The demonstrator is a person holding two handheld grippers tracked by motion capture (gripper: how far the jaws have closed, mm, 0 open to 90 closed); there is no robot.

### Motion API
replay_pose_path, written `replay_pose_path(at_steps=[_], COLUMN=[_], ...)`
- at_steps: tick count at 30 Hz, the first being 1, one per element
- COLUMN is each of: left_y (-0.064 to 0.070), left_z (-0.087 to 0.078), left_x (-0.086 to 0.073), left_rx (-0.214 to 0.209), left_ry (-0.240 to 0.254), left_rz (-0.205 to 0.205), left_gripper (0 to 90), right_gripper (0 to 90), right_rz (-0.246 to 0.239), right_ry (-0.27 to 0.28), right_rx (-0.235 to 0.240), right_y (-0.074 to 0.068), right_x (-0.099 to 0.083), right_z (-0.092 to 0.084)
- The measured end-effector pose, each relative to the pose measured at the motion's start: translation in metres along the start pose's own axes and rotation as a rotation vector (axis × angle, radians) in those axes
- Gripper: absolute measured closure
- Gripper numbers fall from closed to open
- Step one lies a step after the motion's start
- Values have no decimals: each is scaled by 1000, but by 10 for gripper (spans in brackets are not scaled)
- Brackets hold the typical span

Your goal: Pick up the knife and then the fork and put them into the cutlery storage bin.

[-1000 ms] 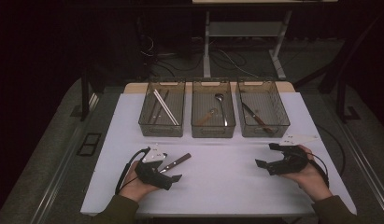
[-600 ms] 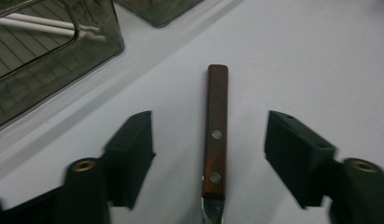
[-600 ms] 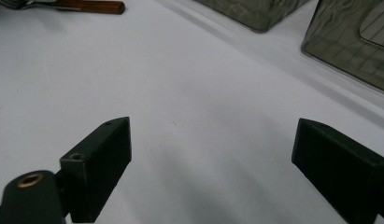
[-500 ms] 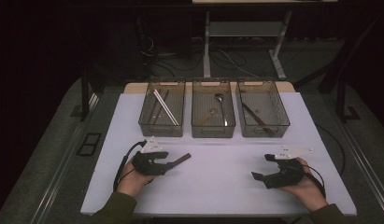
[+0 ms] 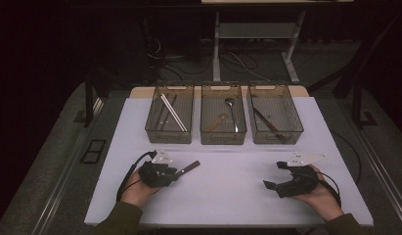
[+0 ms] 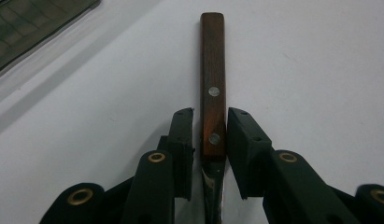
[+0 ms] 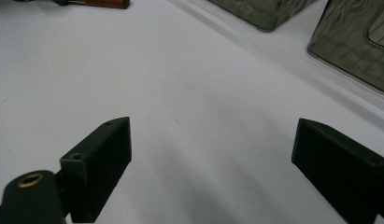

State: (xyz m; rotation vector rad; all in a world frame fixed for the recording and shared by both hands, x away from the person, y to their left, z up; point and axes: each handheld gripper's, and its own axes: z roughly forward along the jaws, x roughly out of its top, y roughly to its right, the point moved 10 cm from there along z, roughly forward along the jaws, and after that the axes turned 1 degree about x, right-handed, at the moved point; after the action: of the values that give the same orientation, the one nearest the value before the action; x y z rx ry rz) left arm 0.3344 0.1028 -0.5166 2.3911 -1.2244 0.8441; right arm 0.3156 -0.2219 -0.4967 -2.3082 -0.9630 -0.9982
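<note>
A knife with a brown wooden handle (image 6: 213, 60) lies flat on the white table (image 5: 228, 196), its blade under my left gripper (image 6: 210, 114). The jaws have just been closing around the handle. The right pad touches the handle, and a thin sliver of table shows beside the left pad. In the high view the left gripper (image 5: 175, 172) sits at the front left with the knife handle (image 5: 189, 166) sticking out to the right. My right gripper (image 5: 273, 175) rests at the front right, jaws wide open over bare table (image 7: 213, 126).
Three clear bins stand in a row at the back: the left bin (image 5: 148, 128) holds chopsticks, the middle bin (image 5: 223, 141) a spoon and other utensils, the right bin (image 5: 296, 117) dark-handled utensils. In the right gripper view the knife handle (image 7: 105, 3) lies at the top edge.
The left gripper's jaws have closed in around the knife handle. The right hand has drifted slightly down and right, its jaws still wide apart.
</note>
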Motion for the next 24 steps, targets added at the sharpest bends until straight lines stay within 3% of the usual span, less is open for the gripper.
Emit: replay_pose_path(at_steps=[15,19,24], left_y=[2,2,7], left_z=[0,1,0], left_x=[0,1,7], left_rx=[8,3,-23], left_ry=[-19,-29,-25], left_rz=[-23,-46,-40], left_gripper=[768,769,770], right_gripper=[118,118,118], right_rz=[2,-8,-15], right_ry=[-11,-36,-45], right_rx=[15,29,41], right_y=[-1,-3,-4], right_x=[-1,-4,-4], right_z=[1,3,3])
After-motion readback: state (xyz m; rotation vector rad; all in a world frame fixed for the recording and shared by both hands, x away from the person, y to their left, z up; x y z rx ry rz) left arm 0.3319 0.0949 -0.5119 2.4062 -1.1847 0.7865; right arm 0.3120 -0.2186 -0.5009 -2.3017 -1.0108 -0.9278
